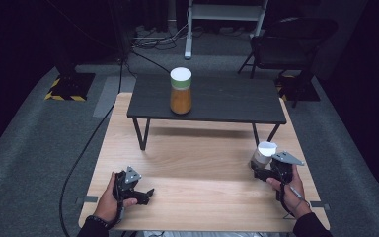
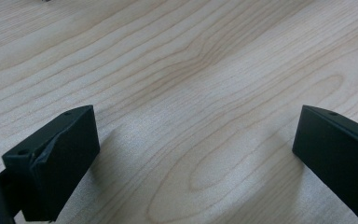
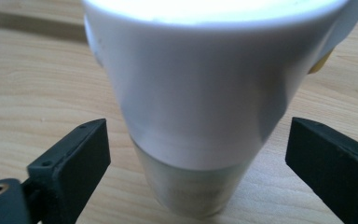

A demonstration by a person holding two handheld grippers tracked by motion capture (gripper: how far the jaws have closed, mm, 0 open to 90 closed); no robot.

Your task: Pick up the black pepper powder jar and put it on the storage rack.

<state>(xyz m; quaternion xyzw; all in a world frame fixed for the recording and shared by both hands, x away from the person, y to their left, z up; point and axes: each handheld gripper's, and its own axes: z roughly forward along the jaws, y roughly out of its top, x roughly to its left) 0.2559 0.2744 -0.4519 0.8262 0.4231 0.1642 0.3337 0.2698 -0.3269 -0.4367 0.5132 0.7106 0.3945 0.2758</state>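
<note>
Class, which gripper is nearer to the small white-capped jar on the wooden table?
Right. The right gripper has its open jaws either side of the jar; the left gripper rests far across the table.

A light wooden desk carries a low black shelf on thin black legs across its far half. A white-lidded jar of orange-brown powder stands upright on the shelf, and a small white-capped shaker stands on the desk's near right.

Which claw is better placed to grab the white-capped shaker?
Right. The right claw is open with the shaker between its jaws. The left claw is open over bare table, far from it.
</note>
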